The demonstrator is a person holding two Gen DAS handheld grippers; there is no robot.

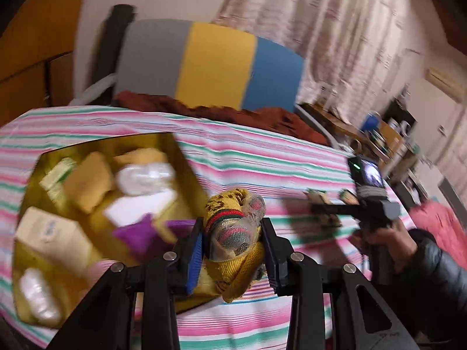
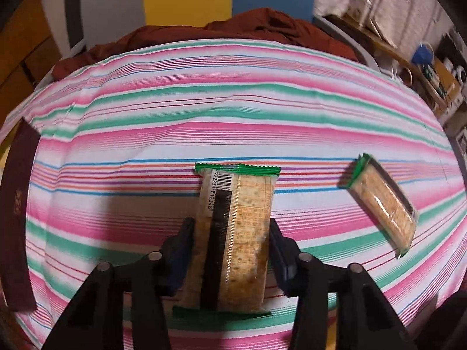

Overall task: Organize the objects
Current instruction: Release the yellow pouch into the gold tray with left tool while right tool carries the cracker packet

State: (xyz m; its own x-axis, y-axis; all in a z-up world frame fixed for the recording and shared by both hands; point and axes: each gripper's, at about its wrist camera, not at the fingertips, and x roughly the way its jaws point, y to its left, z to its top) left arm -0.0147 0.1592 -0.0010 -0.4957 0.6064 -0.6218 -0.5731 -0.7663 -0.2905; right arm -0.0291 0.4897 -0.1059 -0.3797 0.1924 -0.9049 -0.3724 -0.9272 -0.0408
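My left gripper (image 1: 232,233) is shut on a yellow knitted item wrapped in clear plastic (image 1: 235,233) and holds it just right of a gold box (image 1: 186,163) with several packets and small boxes inside. My right gripper (image 2: 232,242) is closed on a green-edged cracker pack (image 2: 233,239) over the striped cloth (image 2: 204,110). A second cracker pack (image 2: 382,201) lies on the cloth to the right. The right gripper also shows in the left wrist view (image 1: 329,204), far right, beside cracker packs.
A dark red box lid (image 2: 17,218) lies at the cloth's left edge. A rust-brown cloth (image 2: 262,26) is bunched at the far edge before a grey, yellow and blue panel (image 1: 216,67). Cluttered shelves (image 2: 432,70) stand at the right.
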